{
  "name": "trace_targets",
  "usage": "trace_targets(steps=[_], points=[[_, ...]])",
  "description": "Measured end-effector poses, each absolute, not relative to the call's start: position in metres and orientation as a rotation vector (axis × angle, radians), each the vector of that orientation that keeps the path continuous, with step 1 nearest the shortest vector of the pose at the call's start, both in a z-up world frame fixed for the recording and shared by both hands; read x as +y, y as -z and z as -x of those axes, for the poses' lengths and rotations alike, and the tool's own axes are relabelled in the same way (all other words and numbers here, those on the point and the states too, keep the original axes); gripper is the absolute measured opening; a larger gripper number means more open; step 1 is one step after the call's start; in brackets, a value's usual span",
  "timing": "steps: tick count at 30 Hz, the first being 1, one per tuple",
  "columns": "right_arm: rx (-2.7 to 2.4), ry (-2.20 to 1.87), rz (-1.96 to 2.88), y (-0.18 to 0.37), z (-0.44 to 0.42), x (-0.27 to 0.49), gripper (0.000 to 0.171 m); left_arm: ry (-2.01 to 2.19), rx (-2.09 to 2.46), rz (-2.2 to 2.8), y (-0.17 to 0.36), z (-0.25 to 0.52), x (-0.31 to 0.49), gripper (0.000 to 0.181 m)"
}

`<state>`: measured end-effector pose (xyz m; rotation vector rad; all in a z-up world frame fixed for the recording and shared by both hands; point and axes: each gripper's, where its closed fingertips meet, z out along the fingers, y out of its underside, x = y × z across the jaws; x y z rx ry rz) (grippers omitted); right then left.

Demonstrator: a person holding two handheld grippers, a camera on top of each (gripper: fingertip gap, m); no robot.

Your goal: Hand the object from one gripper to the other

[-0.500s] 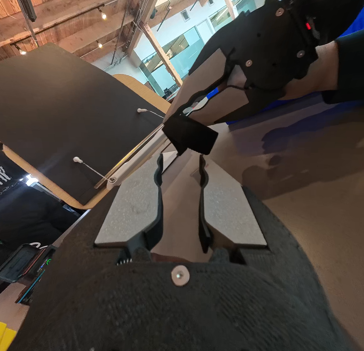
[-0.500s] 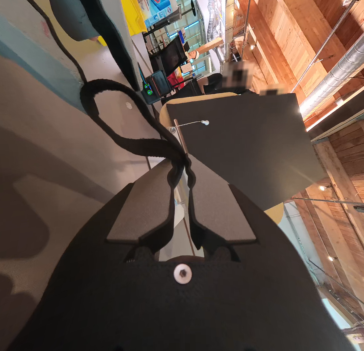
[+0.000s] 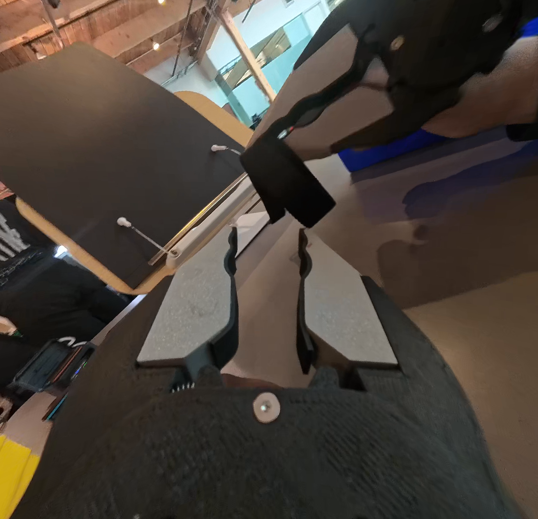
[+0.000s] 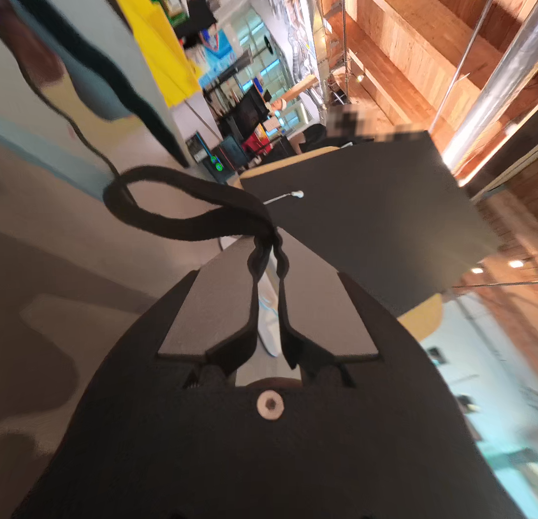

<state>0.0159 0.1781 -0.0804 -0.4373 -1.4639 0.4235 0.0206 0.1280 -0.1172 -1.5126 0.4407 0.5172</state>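
Black strap loop (image 4: 186, 205): pinched in right gripper (image 4: 269, 237), fingers closed. Left gripper (image 3: 266, 234): fingers apart, empty, just below loop. Step: pre-transfer. Next, prob.: close left on loop, then release right.

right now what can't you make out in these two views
- Black strap: right wrist view, the pinched end is hidden between the shut jaws of the right gripper.
- Right gripper body: left wrist view, blurred and cut off by the top-right edge.
- Left gripper: jaws open; whether the strap touches its fingertips is unclear.
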Motion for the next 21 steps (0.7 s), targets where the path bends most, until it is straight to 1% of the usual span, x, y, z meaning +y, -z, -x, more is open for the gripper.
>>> trace_targets(steps=[2,4,6,10,15,21], points=[[-1.456,-0.604,0.479,0.074,-0.019,0.169,0.002,-0.559,0.403,1.545,0.119,-0.010,0.130,0.044],[-1.433,-0.687,0.490,0.066,-0.023,0.166,0.001,-0.587,0.383,1.557,0.120,-0.004,0.130,0.045],[-1.420,-0.628,0.491,0.066,-0.022,0.173,0.001,-0.589,0.380,1.548,0.119,-0.004,0.129,0.046],[-1.452,-0.326,0.426,0.084,-0.012,0.186,0.001,-0.580,0.406,1.525,0.117,-0.011,0.129,0.048],[-1.554,-0.244,0.385,0.105,-0.003,0.176,0.002,-0.550,0.479,1.469,0.115,-0.029,0.129,0.049],[-1.672,-0.278,0.315,0.127,-0.002,0.156,0.002,-0.513,0.476,1.419,0.107,-0.033,0.125,0.048]])
